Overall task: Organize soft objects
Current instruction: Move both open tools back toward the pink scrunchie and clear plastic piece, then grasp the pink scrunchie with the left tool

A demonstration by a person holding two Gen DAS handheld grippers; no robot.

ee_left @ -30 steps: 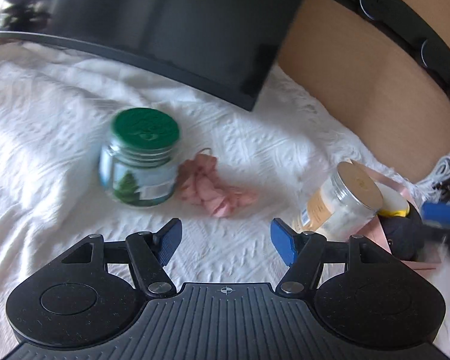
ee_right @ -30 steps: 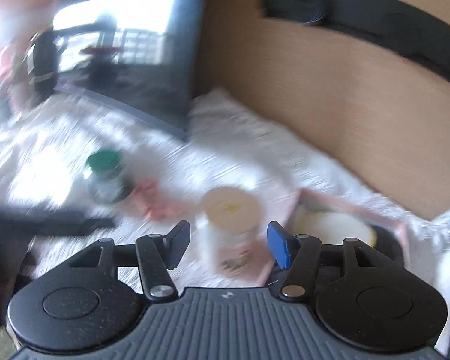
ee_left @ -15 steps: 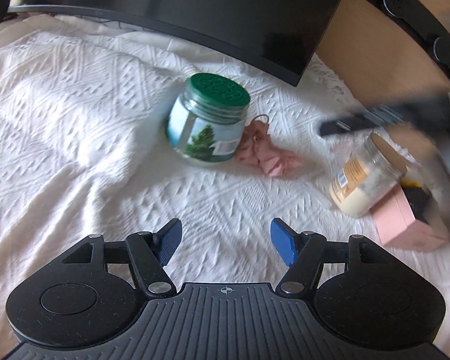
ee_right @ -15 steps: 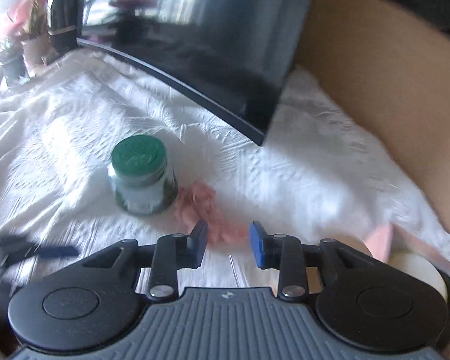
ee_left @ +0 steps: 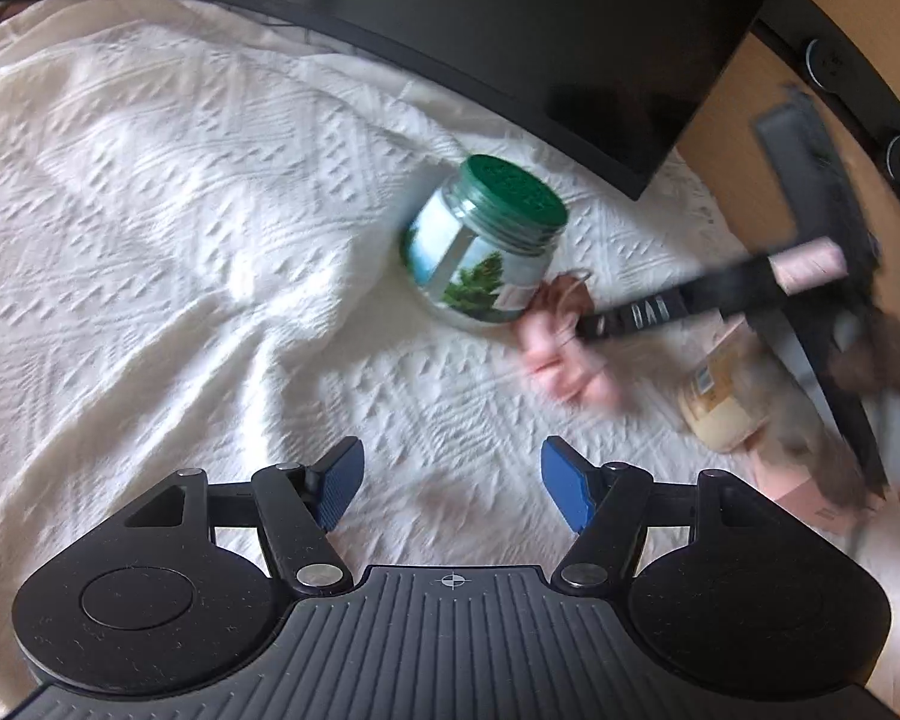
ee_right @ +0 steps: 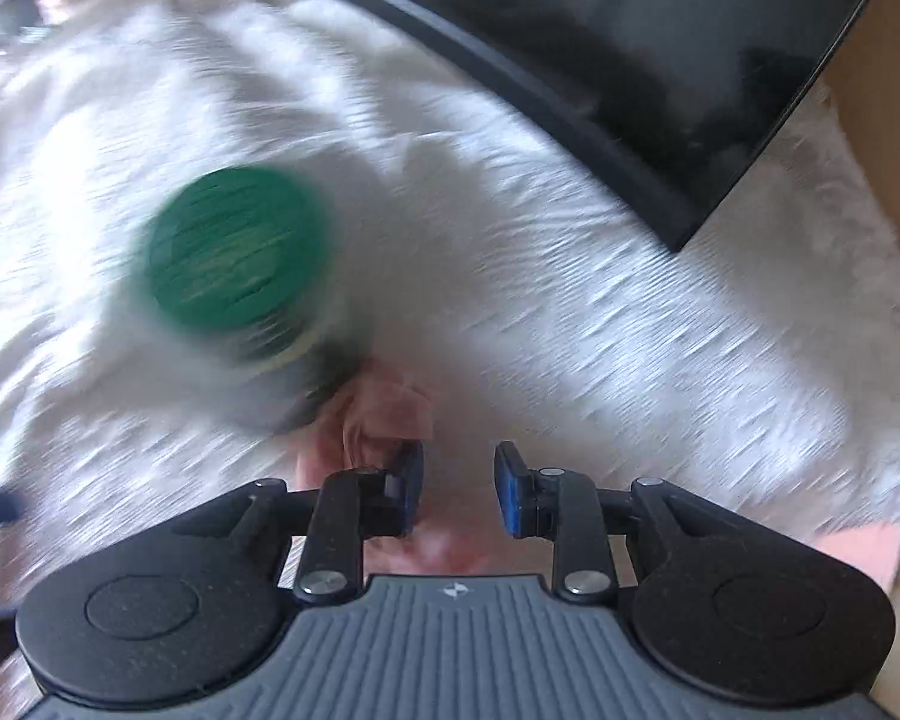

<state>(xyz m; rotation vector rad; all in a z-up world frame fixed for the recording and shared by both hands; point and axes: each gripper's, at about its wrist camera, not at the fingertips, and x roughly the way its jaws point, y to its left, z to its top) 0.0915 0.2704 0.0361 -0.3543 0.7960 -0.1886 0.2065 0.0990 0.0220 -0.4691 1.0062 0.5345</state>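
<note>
A pink scrunchie (ee_left: 561,360) lies on the white cloth (ee_left: 180,210) just right of a green-lidded glass jar (ee_left: 486,240). My right gripper (ee_left: 594,324) reaches in from the right, its fingertips down at the scrunchie, blurred by motion. In the right wrist view my right gripper (ee_right: 457,495) is partly open, and the scrunchie (ee_right: 384,420) lies under and just ahead of its fingers (ee_right: 411,489), beside the jar (ee_right: 234,258). My left gripper (ee_left: 453,489) is open and empty, hovering over the cloth nearer the front.
A dark monitor (ee_left: 540,18) stands at the back. A cream-filled jar (ee_left: 723,396) and a pink box (ee_left: 810,492) sit at the right, by a wooden wall (ee_left: 744,138).
My right gripper has moved down and forward onto the scrunchie, its jaws narrower than a second ago. My left gripper has pulled back and left, so the jar sits further right in its view.
</note>
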